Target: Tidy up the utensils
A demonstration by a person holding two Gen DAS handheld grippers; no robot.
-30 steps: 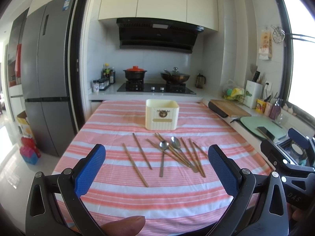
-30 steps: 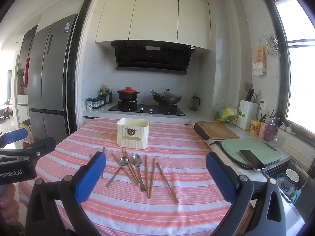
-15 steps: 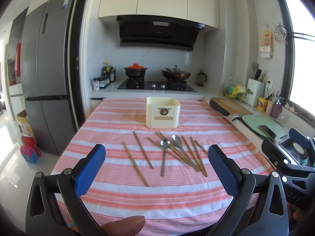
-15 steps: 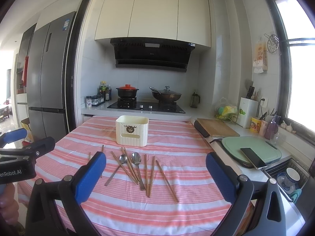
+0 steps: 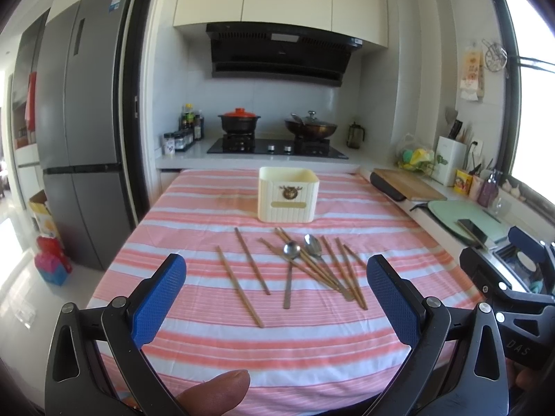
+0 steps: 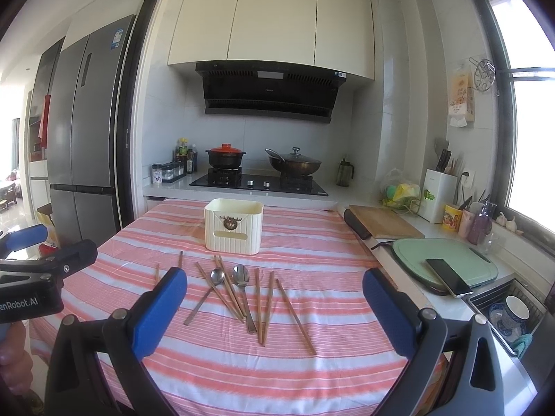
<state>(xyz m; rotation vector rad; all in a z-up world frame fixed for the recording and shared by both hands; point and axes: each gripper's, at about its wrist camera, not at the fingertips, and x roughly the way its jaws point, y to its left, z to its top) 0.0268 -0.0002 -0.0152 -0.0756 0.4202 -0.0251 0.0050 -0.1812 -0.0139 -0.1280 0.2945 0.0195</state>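
While both tools hang above the near edge of the bench (image 5: pixel 194 346), nothing is gripped: the left gripper (image 5: pixel 276 291) has its jaws spread wide and bare, and the right gripper (image 6: pixel 275 300) likewise, each framing the scatter ahead, presumably to choose a first piece. Item: cream utensil holder (image 5: pixel 288 195), upright, open-topped, towards the far side of the striped cloth, seemingly empty from this angle, so it likely serves as the destination. Item: two spoons (image 5: pixel 290 250), bowls pointing towards the holder, handles towards the grippers, lying among and partly over the chopsticks. Item: wooden chopsticks (image 5: pixel 341 270), several crossed in a loose fan near the spoons; two more (image 5: pixel 239 289) lie apart on the left, roughly parallel and not touching. Placement reads as a deliberate starting layout: everything flat, within reach, between grippers and holder. Judgement: sorting not yet begun; the separate left pair looks easiest to lift, the overlapped cluster likelier to shift when one piece is drawn out.
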